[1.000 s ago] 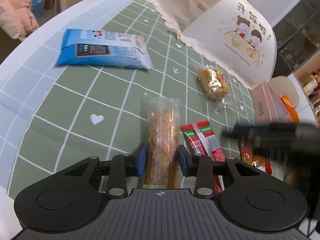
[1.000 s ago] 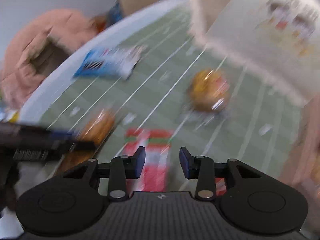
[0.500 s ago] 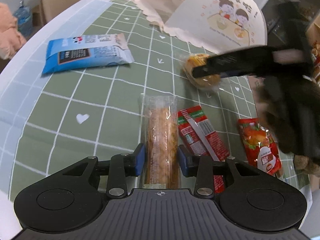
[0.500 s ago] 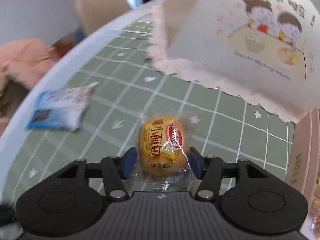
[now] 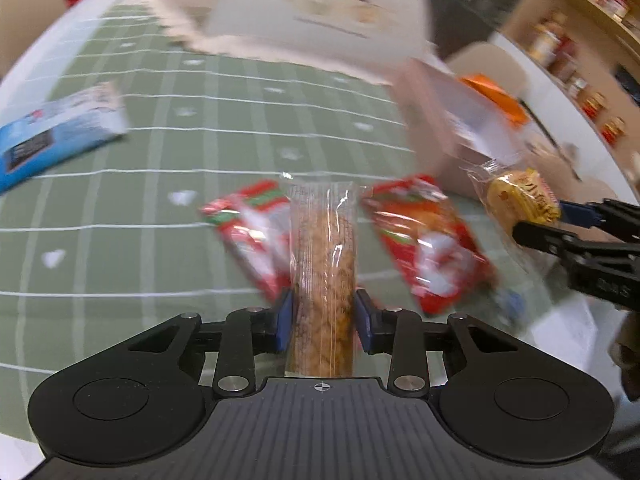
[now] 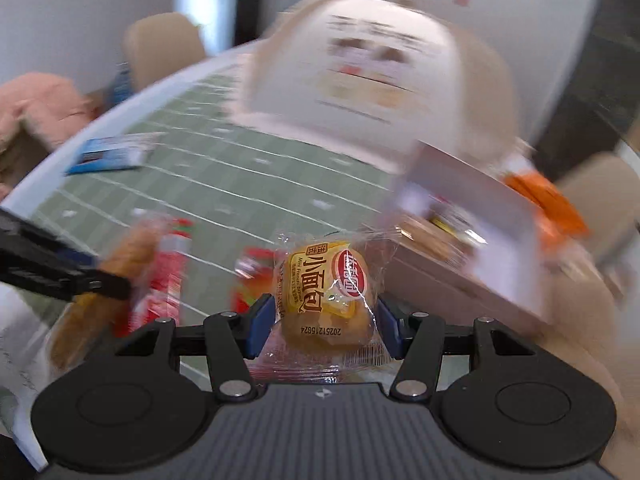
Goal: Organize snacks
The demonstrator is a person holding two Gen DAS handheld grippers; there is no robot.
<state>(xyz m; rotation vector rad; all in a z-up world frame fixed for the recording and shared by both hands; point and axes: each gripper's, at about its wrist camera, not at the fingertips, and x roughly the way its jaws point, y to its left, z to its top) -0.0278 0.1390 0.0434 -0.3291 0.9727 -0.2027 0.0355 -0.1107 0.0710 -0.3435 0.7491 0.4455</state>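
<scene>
My left gripper is shut on a long clear-wrapped crispy snack bar, held above the green grid tablecloth. My right gripper is shut on a small yellow-wrapped bread bun; the bun also shows at the right of the left wrist view. Two red snack packets lie on the cloth under the bar. The left gripper with the bar shows at the left of the right wrist view. An open pink box with snacks inside stands at the right.
A large white paper bag with a cartoon print stands at the back. A blue snack packet lies at the far left. An orange packet sits behind the box. Shelves with jars and a chair are beyond the table.
Both grippers have lifted their snacks off the cloth and swung right toward the pink box. The right gripper closed on the bun and carried it away from in front of the paper bag.
</scene>
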